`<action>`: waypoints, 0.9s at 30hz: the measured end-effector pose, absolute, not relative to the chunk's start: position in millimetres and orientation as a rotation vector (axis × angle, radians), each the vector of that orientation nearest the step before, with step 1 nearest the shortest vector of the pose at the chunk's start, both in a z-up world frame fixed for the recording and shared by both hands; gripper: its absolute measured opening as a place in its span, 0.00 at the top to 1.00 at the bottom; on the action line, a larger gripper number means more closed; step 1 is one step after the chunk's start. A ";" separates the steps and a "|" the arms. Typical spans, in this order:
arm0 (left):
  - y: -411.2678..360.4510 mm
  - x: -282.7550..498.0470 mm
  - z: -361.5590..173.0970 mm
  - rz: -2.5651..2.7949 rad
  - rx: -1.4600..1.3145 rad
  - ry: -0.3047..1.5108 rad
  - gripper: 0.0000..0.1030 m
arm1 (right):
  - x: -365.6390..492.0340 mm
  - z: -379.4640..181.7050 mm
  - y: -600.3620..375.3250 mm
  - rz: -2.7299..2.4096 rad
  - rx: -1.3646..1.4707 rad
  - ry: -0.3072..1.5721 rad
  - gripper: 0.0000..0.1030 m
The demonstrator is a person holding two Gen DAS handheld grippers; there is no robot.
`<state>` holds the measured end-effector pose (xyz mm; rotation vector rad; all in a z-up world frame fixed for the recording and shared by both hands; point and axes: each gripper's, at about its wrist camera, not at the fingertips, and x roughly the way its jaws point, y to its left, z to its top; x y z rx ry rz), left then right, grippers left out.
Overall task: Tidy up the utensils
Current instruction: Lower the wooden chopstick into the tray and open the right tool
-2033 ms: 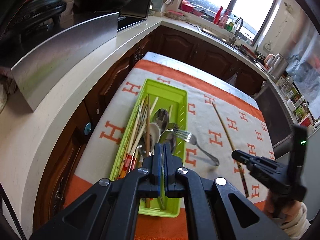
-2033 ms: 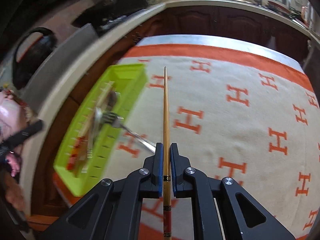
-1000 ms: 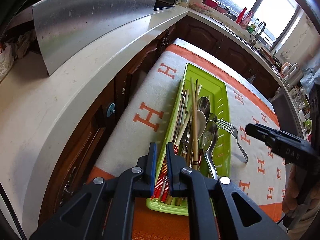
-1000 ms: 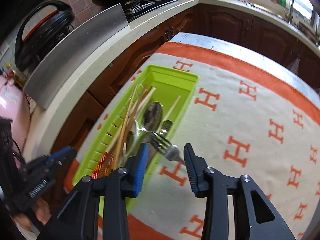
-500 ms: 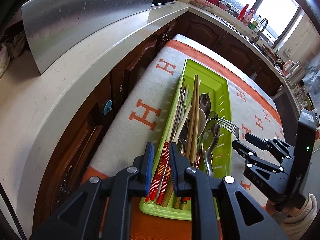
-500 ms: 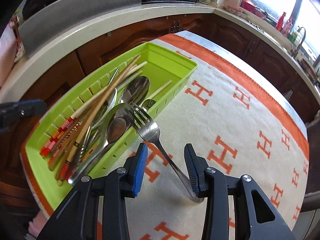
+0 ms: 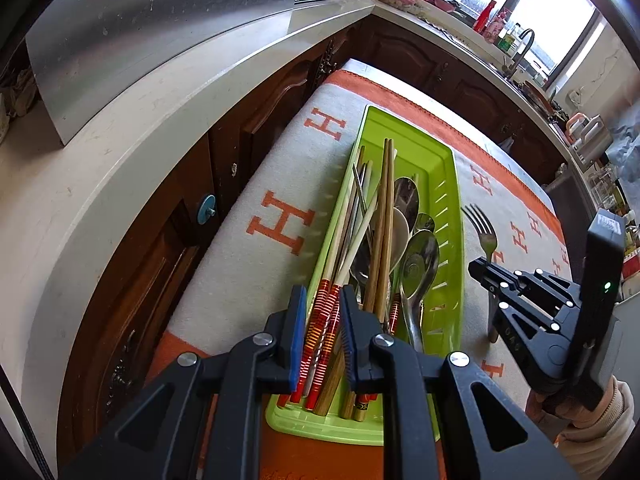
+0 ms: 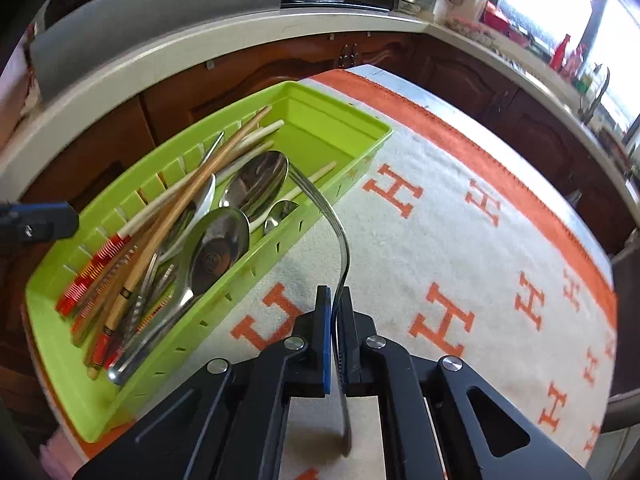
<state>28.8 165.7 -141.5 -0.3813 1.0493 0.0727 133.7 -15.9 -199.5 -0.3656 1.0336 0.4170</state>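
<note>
Fork pinched at the tray's side

The right gripper (image 8: 335, 312), jaws just closed, clamps the fork (image 8: 342, 240) handle (tines over the green tray (image 8: 340, 120) rim); left of it lie spoons (image 8: 218, 248) and chopsticks (image 7: 320, 320), which the left gripper (image 7: 322, 312) straddles slightly parted; ahead, bare patterned cloth (image 8: 460, 220).

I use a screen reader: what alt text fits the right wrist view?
The right gripper is shut on a steel fork angled toward a green utensil tray of chopsticks and spoons, on an orange-patterned cloth.
</note>
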 end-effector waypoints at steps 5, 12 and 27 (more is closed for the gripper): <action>165.1 29.1 -140.8 0.065 -0.377 1.049 0.86 | 140.7 -190.4 -29.2 0.420 -0.225 1.099 0.98; 165.9 29.4 -140.9 0.063 -0.379 1.047 0.86 | 150.7 -172.3 -46.3 0.458 0.056 1.223 0.98; 167.4 29.6 -140.2 0.059 -0.375 1.048 0.85 | 171.5 -166.9 -0.6 0.491 0.476 1.439 0.97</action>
